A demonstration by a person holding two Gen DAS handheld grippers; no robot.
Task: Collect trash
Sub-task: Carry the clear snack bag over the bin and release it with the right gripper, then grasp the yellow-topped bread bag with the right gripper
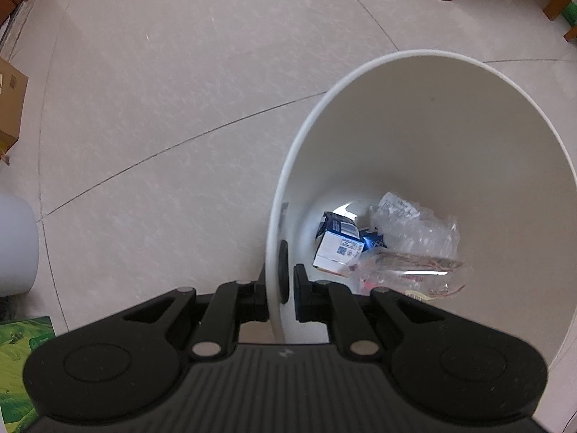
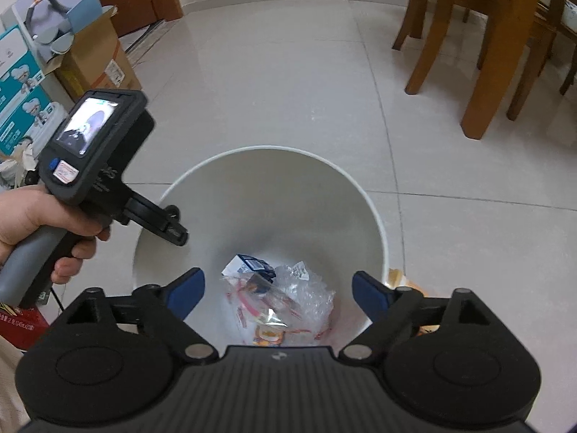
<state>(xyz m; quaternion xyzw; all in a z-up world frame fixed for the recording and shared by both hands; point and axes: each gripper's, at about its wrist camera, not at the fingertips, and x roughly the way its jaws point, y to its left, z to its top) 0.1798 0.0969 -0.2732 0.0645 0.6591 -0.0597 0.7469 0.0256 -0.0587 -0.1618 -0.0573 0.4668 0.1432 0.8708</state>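
A white trash bin stands on the tiled floor, and my left gripper is shut on its near-left rim, one finger inside and one outside. At the bottom lie a blue-and-white carton, clear bubble wrap and a red-printed clear wrapper. In the right wrist view, my right gripper hangs open and empty over the bin, above the carton, bubble wrap and wrapper. A hand holds the left gripper at the rim.
Wooden chair and table legs stand at the far right. Cardboard boxes line the left wall. A red carton and a green box sit on the floor near left. Open tiled floor lies beyond the bin.
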